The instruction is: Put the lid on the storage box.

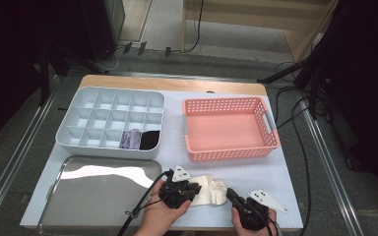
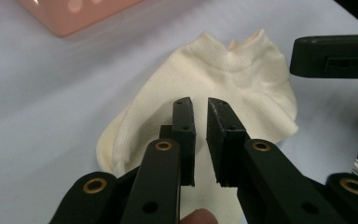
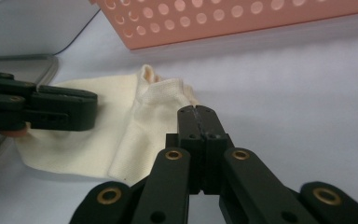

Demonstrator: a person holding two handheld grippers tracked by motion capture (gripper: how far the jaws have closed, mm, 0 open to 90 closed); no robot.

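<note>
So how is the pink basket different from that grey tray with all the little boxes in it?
The pink basket is one open space with walls full of holes; the grey divided tray has solid walls and many small compartments. The basket holds nothing, while the tray has a lilac cloth item and a black cloth item in its near row. Both are rectangular, sit flat and stand side by side on the table's far half.

Cream sock [image 2: 223, 88] beneath nearly closed jaws

The left tongs [image 2: 200, 112] hide part of the cream sock [image 2: 242, 88].
</note>
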